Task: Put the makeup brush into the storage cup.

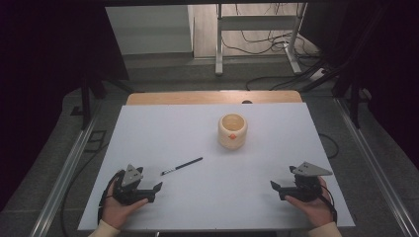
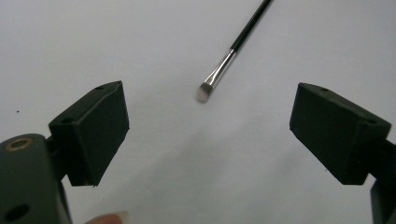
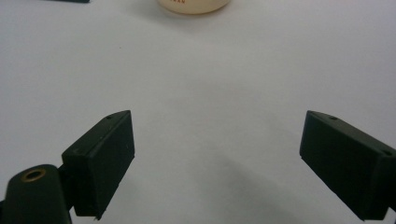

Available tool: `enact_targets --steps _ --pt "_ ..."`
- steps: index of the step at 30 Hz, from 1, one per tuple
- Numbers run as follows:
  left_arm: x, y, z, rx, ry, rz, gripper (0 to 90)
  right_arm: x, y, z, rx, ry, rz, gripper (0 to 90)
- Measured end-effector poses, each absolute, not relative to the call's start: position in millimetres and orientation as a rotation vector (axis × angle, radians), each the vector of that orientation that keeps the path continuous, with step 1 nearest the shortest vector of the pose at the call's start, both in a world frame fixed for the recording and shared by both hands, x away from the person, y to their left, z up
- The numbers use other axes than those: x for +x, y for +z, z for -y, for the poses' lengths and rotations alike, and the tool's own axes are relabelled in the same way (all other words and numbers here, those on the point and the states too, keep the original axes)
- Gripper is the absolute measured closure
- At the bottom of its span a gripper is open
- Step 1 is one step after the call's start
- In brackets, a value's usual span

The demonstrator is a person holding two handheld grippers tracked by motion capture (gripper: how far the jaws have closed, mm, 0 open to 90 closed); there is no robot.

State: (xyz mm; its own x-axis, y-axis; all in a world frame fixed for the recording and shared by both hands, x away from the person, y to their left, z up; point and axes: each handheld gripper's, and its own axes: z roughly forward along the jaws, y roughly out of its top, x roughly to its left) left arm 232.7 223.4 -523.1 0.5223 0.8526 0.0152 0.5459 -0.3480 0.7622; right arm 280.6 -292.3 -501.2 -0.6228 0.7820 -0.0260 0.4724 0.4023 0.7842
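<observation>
White table, cream cup with a small orange mark on its front, makeup brush with black handle, silver ferrule and pale tip, black left gripper and right gripper, each topped by a grey plate

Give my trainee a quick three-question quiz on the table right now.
1. True or false: the left gripper is shut on the brush.
2. Which end of the brush points toward the left gripper: bristles or handle?
3. What stands ahead of the right gripper: A) cup B) plate C) box?

Key: 1 false, both grippers are open and hold nothing. 2 bristles. 3 A.
</observation>
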Motion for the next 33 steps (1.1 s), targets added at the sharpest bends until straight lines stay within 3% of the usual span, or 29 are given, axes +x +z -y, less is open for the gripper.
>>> enact_targets --steps 33 --pt "228.0 -516.5 -224.8 2.058 0.550 -1.108 14.3 284.9 -503.9 284.6 1.060 1.061 -2.300 10.3"
